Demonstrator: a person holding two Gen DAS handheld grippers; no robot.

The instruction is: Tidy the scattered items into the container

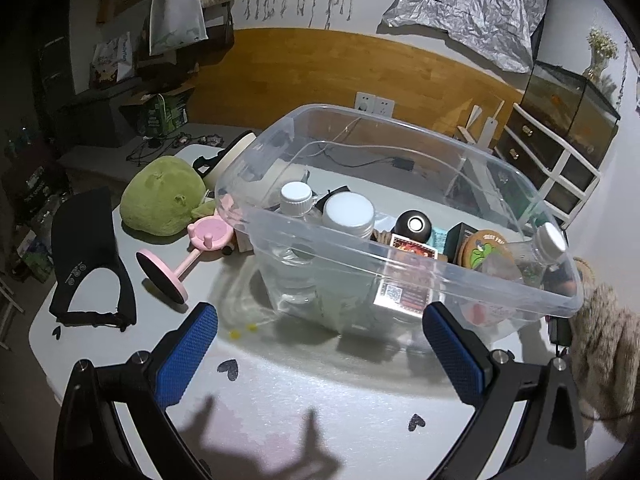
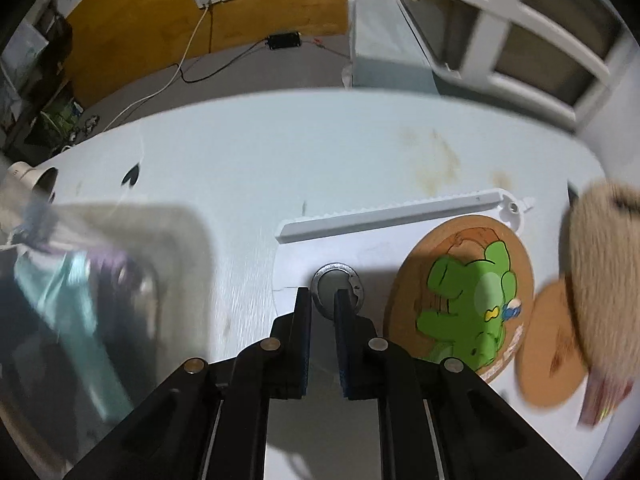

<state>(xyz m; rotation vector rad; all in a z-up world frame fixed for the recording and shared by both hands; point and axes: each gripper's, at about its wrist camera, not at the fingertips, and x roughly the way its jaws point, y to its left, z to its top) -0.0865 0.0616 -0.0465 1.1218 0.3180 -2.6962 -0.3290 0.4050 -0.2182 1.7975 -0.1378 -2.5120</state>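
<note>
A clear plastic bin [image 1: 420, 276] stands on the white table [image 1: 280, 400], holding bottles, a jar, a black ball, boxes and a cork coaster. My left gripper [image 1: 320, 356] is open and empty just in front of the bin. Left of it lie a green plush [image 1: 160, 196], a pink stand [image 1: 188, 256] and a black visor [image 1: 88, 256]. In the right wrist view my right gripper [image 2: 322, 300] is nearly shut with nothing seen between its fingers, above a white sheet with a metal ring [image 2: 338, 288]. A frog coaster [image 2: 464, 296] lies just right; the blurred bin [image 2: 100, 300] is at left.
A plain cork coaster [image 2: 552, 352] and a furry beige item [image 2: 604, 280] lie at the right edge. A white serrated bar [image 2: 392, 216] lies beyond the gripper. A white cabinet [image 1: 552, 160] stands past the table, with cables on the floor.
</note>
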